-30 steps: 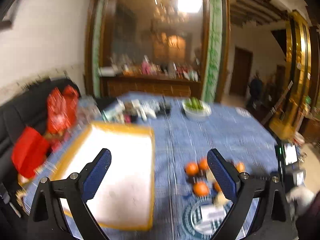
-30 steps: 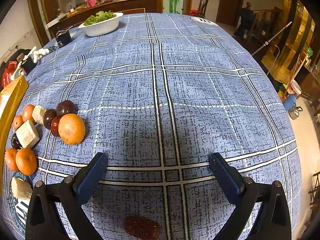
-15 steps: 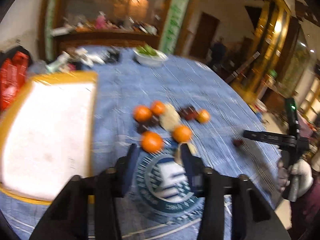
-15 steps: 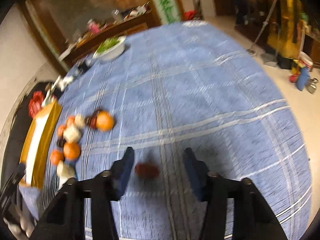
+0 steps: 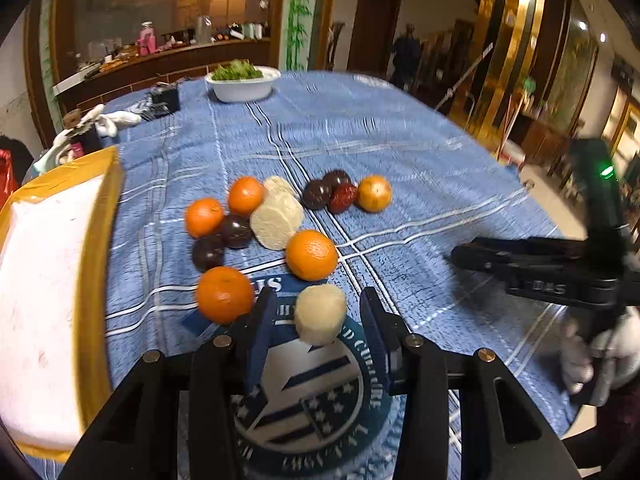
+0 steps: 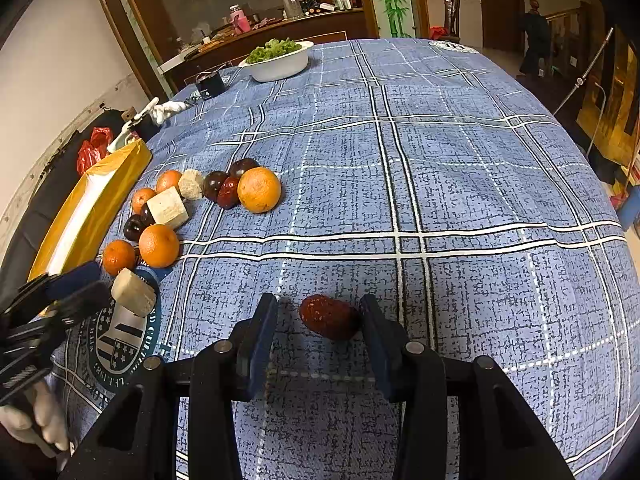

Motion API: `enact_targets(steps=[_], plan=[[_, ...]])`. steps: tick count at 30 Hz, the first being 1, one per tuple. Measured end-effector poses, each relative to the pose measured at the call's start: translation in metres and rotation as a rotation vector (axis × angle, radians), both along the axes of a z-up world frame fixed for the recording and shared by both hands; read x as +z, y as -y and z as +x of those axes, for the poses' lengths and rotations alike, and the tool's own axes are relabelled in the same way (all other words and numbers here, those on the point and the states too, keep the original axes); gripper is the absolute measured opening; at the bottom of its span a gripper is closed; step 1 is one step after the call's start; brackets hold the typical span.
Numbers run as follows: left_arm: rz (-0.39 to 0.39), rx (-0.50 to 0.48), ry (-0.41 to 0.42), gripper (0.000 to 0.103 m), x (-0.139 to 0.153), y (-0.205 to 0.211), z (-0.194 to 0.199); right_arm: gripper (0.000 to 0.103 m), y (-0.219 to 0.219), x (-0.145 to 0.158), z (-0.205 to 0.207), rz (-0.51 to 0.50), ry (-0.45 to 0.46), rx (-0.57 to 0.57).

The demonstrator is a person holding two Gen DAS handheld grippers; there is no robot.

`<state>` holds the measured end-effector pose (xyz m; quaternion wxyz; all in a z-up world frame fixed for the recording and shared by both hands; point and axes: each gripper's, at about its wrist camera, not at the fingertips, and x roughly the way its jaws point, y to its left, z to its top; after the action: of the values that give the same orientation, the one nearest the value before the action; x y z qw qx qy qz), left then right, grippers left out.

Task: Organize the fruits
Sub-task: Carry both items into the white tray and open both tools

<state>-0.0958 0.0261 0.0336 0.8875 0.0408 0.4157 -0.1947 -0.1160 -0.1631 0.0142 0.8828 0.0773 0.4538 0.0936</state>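
A pale cut chunk (image 5: 320, 314) lies on the round emblem of the blue checked cloth (image 5: 400, 152). My left gripper (image 5: 317, 298) straddles it, jaws opening, with a gap on both sides. Beyond it sit several oranges (image 5: 311, 255), dark plums (image 5: 236, 231), a red date (image 5: 343, 198) and more pale chunks (image 5: 276, 220). A lone red date (image 6: 328, 318) lies between the fingers of my right gripper (image 6: 318, 302), whose jaws are closing. The right pad is at the date's side; the left pad stands clear of it. Each gripper also shows in the other's view: the right gripper (image 5: 520, 260), the left gripper (image 6: 80, 284).
A yellow-rimmed white tray (image 5: 96, 240) lies left of the fruit pile. At the far edge stand a white bowl of greens (image 5: 242, 84) and a small black box (image 5: 164, 102). A white-gloved hand (image 5: 592, 356) holds the right gripper. The cloth's right half is bare.
Both grippers narrowed from wide open. The left one swung down and right from over the tray to the pale chunk. The right one moved forward, so the date now lies between its fingers.
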Motion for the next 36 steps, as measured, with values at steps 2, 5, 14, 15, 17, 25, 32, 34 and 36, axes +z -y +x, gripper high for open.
enact_targets(steps=[2,5,14,15,17,25,32,34,36], plan=[[0.037,-0.013,-0.029,0.041,-0.009,0.009,0.004,0.045,-0.001,-0.001,0.0,-0.009,-0.007,0.005],[0.088,-0.017,-0.078,0.036,-0.023,0.018,0.009,0.043,-0.002,0.0,-0.001,-0.02,-0.014,0.014],[-0.033,0.056,-0.07,0.028,-0.014,-0.009,0.003,0.03,-0.004,0.001,-0.005,-0.062,0.007,-0.001],[-0.05,0.063,-0.07,0.028,-0.01,-0.013,0.002,0.03,-0.005,0.002,-0.006,-0.062,0.014,-0.001],[-0.085,0.078,-0.065,0.028,-0.002,-0.024,-0.002,0.03,-0.008,0.008,-0.011,-0.061,0.035,-0.005],[-0.156,0.233,0.013,0.028,0.037,-0.103,-0.017,0.03,-0.041,0.044,-0.024,0.009,0.078,0.065],[-0.143,0.503,0.042,0.028,0.042,-0.205,-0.023,0.03,-0.145,0.065,-0.014,0.113,0.081,0.28],[-0.136,0.552,0.043,0.028,0.039,-0.223,-0.024,0.03,-0.18,0.066,-0.009,0.145,0.067,0.346],[-0.141,0.596,0.033,0.028,0.034,-0.244,-0.026,0.031,-0.216,0.066,-0.003,0.167,0.052,0.409]])
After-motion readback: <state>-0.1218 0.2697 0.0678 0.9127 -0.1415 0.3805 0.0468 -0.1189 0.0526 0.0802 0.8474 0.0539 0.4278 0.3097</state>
